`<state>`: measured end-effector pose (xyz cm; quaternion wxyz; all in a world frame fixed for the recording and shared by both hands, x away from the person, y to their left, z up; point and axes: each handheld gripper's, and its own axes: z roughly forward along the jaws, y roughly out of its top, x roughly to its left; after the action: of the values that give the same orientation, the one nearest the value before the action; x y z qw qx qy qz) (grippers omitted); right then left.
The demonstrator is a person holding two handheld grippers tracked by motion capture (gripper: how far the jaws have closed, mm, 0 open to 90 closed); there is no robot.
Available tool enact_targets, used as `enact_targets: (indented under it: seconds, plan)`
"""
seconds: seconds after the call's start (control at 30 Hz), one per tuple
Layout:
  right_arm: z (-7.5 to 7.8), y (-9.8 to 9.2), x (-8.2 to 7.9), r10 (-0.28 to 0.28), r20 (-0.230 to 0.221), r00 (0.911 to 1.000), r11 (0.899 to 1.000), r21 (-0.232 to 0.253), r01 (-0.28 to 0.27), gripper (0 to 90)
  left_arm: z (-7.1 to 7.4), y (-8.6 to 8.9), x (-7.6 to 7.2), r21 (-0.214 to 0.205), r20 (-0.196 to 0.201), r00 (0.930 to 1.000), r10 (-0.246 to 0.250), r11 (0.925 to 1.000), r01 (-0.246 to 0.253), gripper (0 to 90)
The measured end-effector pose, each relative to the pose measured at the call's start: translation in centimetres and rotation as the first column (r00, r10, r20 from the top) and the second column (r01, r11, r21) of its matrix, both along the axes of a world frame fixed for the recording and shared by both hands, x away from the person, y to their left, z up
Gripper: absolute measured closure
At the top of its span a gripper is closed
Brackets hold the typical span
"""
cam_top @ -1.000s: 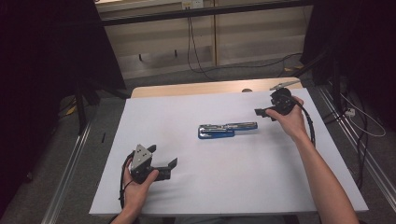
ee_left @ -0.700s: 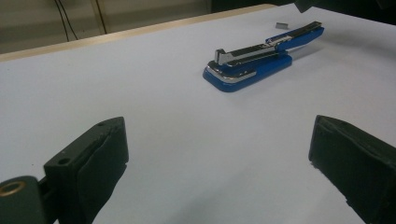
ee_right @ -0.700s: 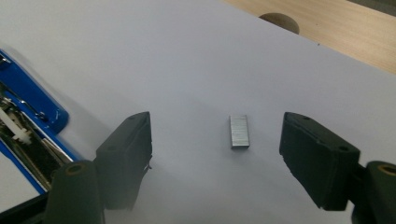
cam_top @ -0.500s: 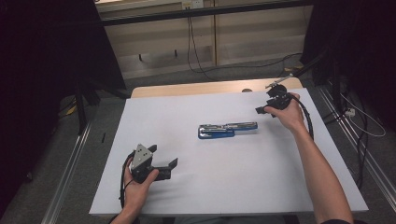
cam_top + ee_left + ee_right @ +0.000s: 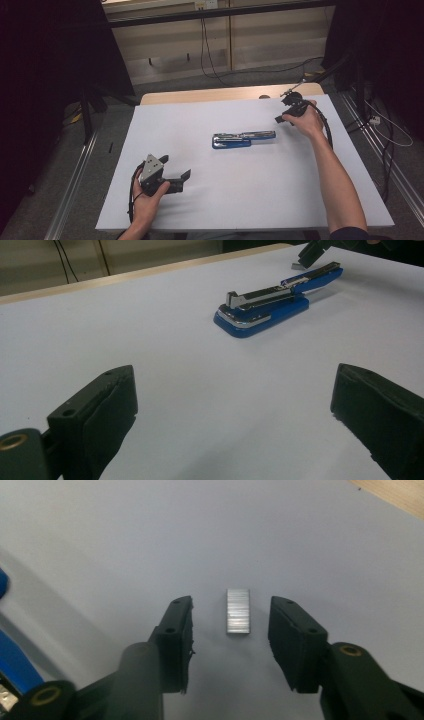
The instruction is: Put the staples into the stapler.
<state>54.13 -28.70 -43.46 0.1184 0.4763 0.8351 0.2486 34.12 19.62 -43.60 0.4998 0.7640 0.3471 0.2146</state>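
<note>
A blue and silver stapler [image 5: 243, 139] lies opened out flat at the middle of the white sheet [image 5: 250, 195]; the left gripper view shows this stapler [image 5: 272, 302] ahead. To its right, a short silver strip of staples [image 5: 237, 611] lies flat on the sheet. My right gripper [image 5: 231, 601] points down over it, one jaw on each side. The jaws have just been closing, and a gap remains between each pad and the strip. In the high view the right gripper [image 5: 281, 117] is at the far right. My left gripper [image 5: 176, 166] rests open at the near left, nothing between its jaws [image 5: 235, 377].
The white sheet covers nearly the whole table, leaving a wooden strip [image 5: 225, 94] bare at the far edge. Metal rails [image 5: 75, 185] run along both sides of the table. Cables [image 5: 395, 135] lie on the floor at the right and behind.
The right hand has shifted slightly and sunk toward the sheet, and its jaws have narrowed. The left hand and the stapler have not moved.
</note>
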Motion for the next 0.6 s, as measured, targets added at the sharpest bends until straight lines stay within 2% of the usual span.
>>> enact_targets:
  seconds: [0.1,0.3,0.43,0.6]
  plan:
    - [-0.1,-0.02,0.18,0.005,0.007,1.0,1.0,-0.009,-0.005,60.7,-0.02,-0.05,0.01,0.006,0.0,1.0,-0.006,1.0,0.006,4.9]
    - [-0.5,-0.11,0.38,0.002,0.009,1.0,0.999,-0.032,-0.002,64.9,-0.01,-0.07,-0.01,0.012,-0.002,0.9999,-0.011,0.9999,0.011,5.0]
    - [-0.68,-0.13,0.48,0.019,0.019,0.9996,0.999,-0.038,-0.019,69.8,-0.04,-0.14,-0.03,0.008,-0.004,0.9999,-0.013,0.9999,0.013,5.0]
    - [-0.74,0.12,0.62,0.025,0.035,0.9991,0.999,-0.049,-0.023,71.6,-0.05,-0.13,-0.02,0.013,-0.004,0.9999,-0.016,0.9998,0.016,5.0]
